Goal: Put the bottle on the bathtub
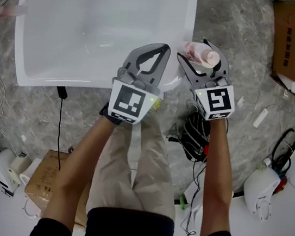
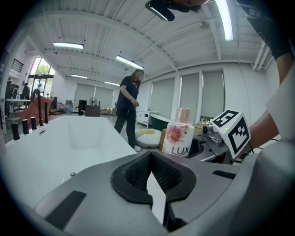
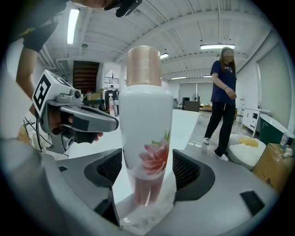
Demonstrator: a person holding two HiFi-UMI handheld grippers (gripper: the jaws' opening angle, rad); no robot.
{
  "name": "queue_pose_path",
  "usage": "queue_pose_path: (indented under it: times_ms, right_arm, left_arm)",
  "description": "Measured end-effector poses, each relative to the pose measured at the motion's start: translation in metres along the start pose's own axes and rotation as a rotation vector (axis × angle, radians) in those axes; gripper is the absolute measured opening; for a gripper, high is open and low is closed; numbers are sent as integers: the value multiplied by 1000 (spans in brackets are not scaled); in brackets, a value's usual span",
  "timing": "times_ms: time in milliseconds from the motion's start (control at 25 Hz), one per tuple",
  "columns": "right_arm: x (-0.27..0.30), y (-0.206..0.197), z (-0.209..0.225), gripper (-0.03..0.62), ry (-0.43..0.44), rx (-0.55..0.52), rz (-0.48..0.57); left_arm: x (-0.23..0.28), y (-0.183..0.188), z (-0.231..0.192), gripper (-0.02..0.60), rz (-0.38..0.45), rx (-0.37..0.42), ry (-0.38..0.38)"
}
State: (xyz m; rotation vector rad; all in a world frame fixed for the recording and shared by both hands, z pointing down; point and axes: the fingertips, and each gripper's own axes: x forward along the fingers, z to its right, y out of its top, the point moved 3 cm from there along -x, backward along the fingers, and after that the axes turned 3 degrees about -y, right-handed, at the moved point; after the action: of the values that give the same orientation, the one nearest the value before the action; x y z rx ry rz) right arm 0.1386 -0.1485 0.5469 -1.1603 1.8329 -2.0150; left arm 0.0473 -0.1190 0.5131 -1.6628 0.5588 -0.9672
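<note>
The left gripper [image 1: 165, 49] is clenched on nothing, its 2 jaw tips meeting. Just beside it, the right gripper [image 1: 194, 50] is released, with 1 jaw on either side of the bottle [image 3: 145, 120]. The bottle stands upright at the edge of the bathtub [image 1: 59, 80] rim. Farther off, 1 person [image 3: 223, 92] stands beside the tub.

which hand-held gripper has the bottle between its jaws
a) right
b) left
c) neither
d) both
a: the bottle stands upright between the parted jaws of the right hand-held gripper, while the left hand-held gripper is shut with nothing in it.
</note>
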Motion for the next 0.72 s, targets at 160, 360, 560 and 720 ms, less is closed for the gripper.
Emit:
queue_pose_path:
  times_ms: [160, 360, 560, 720]
  right_arm:
    - [-20, -8, 2, 337, -40, 56, -7]
    - [-64, -29, 12, 339, -130, 276, -9]
    - [-128, -8, 0, 262, -225, 514, 4]
    - [-177, 41, -30, 150, -264, 608, 5]
  left_arm:
    - [-6, -1, 0, 18, -5, 4, 2]
    - [-28, -3, -4, 18, -29, -11, 21]
    - [-81, 21, 3, 18, -79, -38, 18]
    - [-141, 74, 16, 18, -87, -39, -1]
